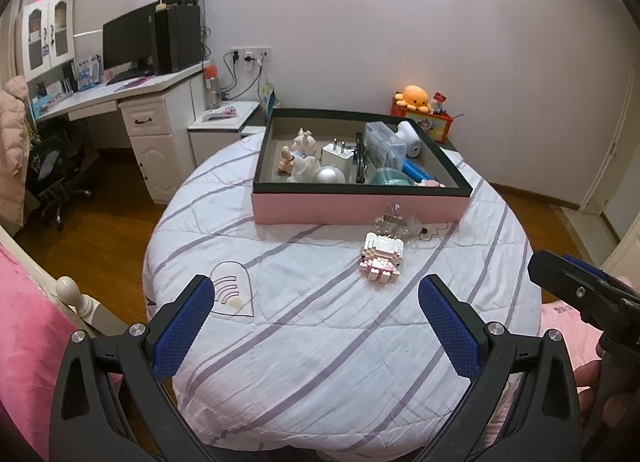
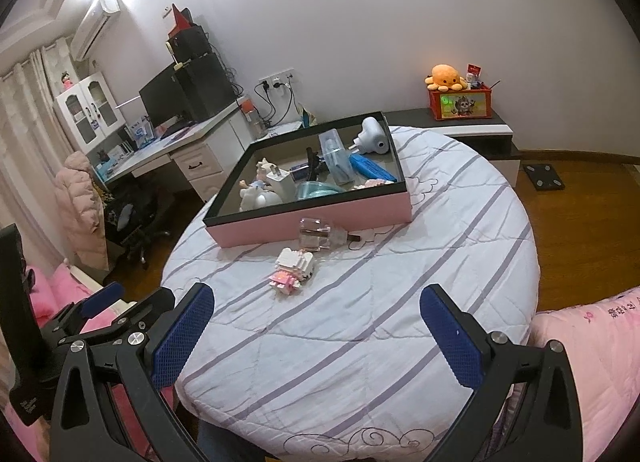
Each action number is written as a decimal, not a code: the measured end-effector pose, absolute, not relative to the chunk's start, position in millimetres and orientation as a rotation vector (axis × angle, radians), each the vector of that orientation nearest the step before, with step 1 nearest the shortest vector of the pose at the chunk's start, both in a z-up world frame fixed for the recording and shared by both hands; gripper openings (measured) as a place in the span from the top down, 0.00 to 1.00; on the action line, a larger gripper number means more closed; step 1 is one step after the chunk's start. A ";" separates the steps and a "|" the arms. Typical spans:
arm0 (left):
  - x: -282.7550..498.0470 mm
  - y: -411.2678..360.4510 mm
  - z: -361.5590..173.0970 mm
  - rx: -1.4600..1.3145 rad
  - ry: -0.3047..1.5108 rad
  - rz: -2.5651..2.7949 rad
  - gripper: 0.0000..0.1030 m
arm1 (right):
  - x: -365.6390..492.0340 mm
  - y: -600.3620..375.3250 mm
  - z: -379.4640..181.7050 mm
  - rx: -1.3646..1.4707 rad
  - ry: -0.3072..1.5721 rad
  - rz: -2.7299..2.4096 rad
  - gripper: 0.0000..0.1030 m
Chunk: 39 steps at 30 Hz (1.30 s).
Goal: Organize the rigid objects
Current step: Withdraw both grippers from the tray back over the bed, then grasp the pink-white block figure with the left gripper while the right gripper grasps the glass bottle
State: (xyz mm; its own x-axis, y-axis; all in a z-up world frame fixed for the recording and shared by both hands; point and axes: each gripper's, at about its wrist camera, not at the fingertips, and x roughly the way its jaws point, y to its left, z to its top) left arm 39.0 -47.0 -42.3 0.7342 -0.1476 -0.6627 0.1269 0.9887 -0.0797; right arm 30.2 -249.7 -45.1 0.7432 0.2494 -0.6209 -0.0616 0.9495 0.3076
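Observation:
A pink box with a black rim [image 1: 360, 207] [image 2: 312, 218] stands on the far half of a round table covered in a striped cloth [image 1: 320, 322] [image 2: 360, 322]. Inside it lie figurines, a white plug adapter [image 1: 338, 154] [image 2: 279, 179], a clear case, a blue bar and a white round device. In front of the box lie a clear glass bottle [image 1: 394, 222] [image 2: 318, 238] and a pink-and-white block figure [image 1: 380, 258] [image 2: 292, 268]. My left gripper [image 1: 316, 320] and right gripper [image 2: 316, 326] both hover open over the table's near half, holding nothing.
A white desk with a monitor and speakers [image 1: 152, 42] [image 2: 184, 94] stands at the left, an office chair beside it. A red box with an orange plush [image 1: 418, 100] [image 2: 446, 76] sits on a low cabinet behind the table. Pink bedding [image 2: 592, 342] lies nearby at both sides.

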 end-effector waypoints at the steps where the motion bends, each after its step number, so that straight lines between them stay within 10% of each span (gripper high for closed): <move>1: 41.4 -47.9 -44.9 -0.030 0.737 -0.153 0.00 | 31.0 -249.4 -45.9 0.277 0.718 0.171 0.00; 26: 140.5 -121.0 -134.2 0.075 0.888 -0.230 0.00 | 85.8 -282.4 -96.3 0.247 0.829 0.051 0.00; 30: 151.5 -122.0 -139.6 0.054 0.914 -0.261 0.14 | 97.3 -282.5 -102.9 0.240 0.846 0.050 0.00; 35: 155.4 -109.3 -138.0 0.046 0.897 -0.263 0.57 | 117.5 -274.5 -108.2 0.241 0.858 0.074 0.00; 39: 152.2 -92.8 -136.8 0.008 0.891 -0.272 0.57 | 134.5 -258.7 -110.7 0.230 0.866 0.115 0.00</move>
